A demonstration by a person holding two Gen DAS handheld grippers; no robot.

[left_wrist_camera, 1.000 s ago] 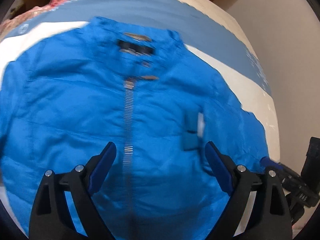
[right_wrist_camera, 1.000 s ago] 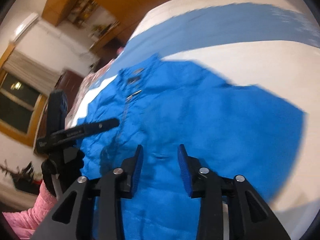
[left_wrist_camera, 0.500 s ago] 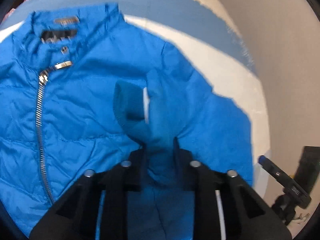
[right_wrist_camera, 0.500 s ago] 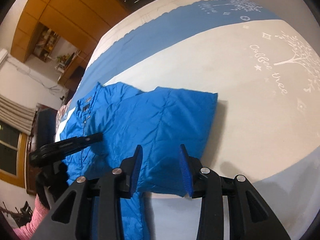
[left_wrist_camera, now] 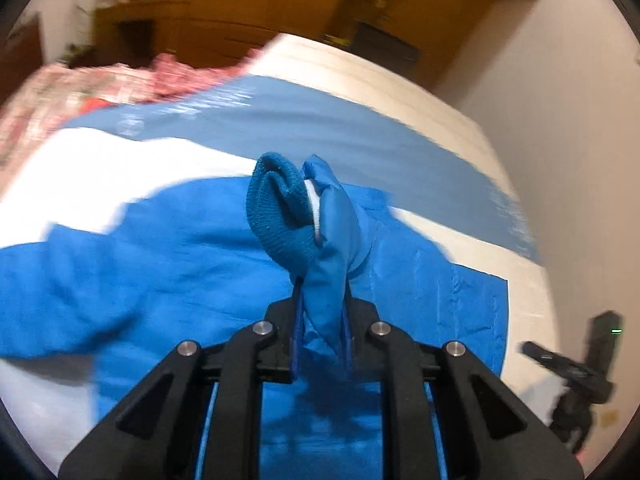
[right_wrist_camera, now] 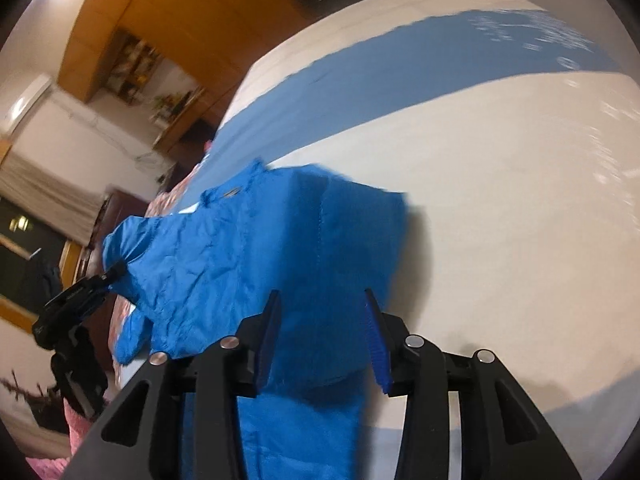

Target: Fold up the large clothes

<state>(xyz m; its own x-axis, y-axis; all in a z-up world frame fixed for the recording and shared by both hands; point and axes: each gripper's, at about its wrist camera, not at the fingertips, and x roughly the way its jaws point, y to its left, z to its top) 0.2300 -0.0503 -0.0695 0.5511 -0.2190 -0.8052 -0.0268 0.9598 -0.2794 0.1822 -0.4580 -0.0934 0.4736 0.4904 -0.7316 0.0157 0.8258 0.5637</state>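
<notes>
Slippage is the risk: the left gripper [left_wrist_camera: 321, 316], jaws clamped on the sleeve [left_wrist_camera: 320, 240] at lower centre, may lose the slick cuff, while the right gripper [right_wrist_camera: 320, 336], jaws apart, hovers over the jacket [right_wrist_camera: 260, 248] on the bed [right_wrist_camera: 500, 200].

A bright blue jacket [left_wrist_camera: 168, 276] is seen, its knit cuff [left_wrist_camera: 280, 216] a darker teal. The bed cover [right_wrist_camera: 500, 184] is white, crossed by a broad blue band [right_wrist_camera: 400, 76]. A red-and-white patterned fabric [left_wrist_camera: 80, 88] is seen behind. The left gripper [left_wrist_camera: 322, 320] is black.
</notes>
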